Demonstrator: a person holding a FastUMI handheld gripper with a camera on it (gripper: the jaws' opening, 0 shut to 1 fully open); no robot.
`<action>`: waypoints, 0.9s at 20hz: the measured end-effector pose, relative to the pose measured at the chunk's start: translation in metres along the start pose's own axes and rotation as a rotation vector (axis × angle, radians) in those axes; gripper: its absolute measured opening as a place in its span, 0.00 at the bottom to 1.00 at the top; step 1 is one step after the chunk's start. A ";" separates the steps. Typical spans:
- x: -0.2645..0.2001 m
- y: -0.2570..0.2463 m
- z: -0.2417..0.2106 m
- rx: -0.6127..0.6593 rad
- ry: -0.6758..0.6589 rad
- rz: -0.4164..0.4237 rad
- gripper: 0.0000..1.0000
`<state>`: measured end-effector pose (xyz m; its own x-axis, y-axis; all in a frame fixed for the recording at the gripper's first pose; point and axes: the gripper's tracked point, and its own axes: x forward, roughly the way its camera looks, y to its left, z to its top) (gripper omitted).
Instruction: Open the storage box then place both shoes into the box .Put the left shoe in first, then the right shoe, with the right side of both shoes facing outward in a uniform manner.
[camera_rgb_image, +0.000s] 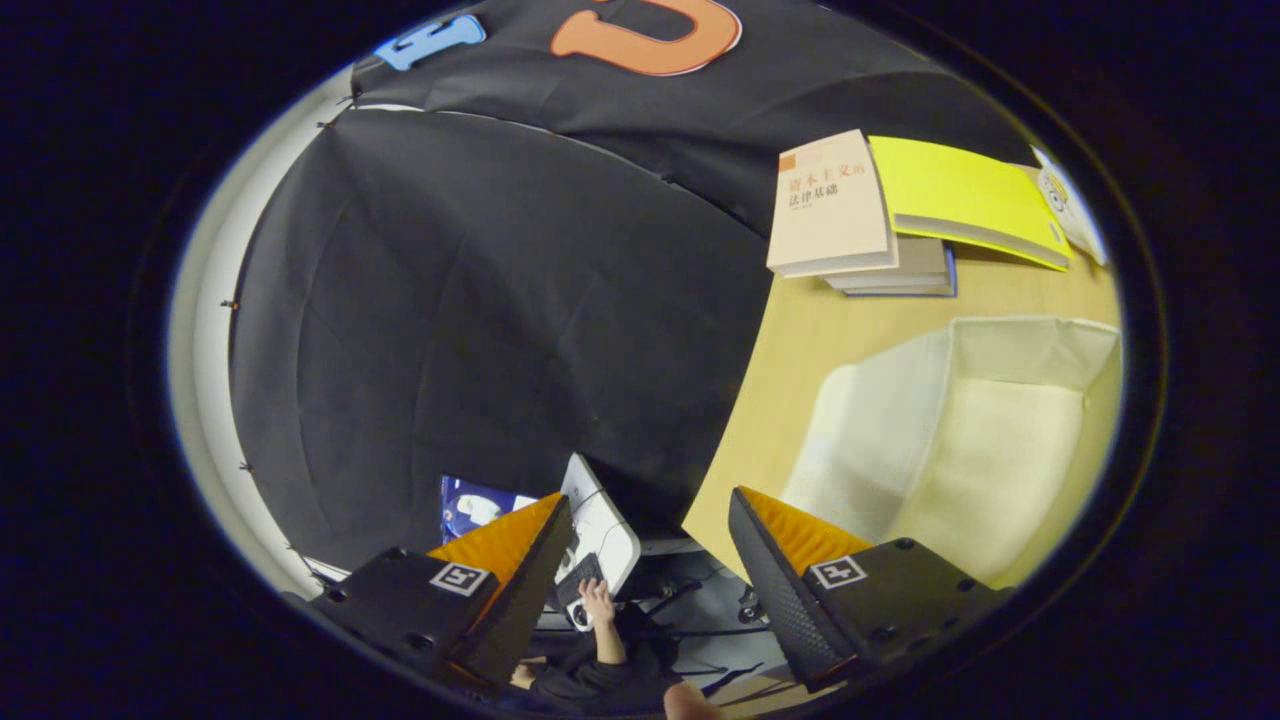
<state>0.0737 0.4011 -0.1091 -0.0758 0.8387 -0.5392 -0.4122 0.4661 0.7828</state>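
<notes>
Gripper (650, 560) hanging with fingers apart, gripping nothing. White storage box (960, 440) sitting on wooden table (800, 350) at right of frame, beyond right finger. Stacked books (900, 215) lying at upper right.

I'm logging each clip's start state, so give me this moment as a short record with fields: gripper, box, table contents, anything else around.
gripper: gripper with jaws open, nothing between them
storage box: white storage box on the table, just beyond one finger; open or closed cannot be told
table: wooden table, its edge running toward the fingers
books: stack of books beyond the box, yellow one topmost
backdrop: black cloth
person: a hand at a keyboard, seen between the fingers
</notes>
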 end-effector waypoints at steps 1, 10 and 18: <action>-0.005 -0.005 0.002 0.011 -0.013 -0.010 1.00; -0.101 -0.087 0.005 -0.055 -0.151 -0.288 1.00; -0.208 -0.194 -0.031 -0.023 -0.201 -0.519 1.00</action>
<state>0.1413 0.1276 -0.1590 0.3166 0.5393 -0.7804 -0.3693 0.8278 0.4223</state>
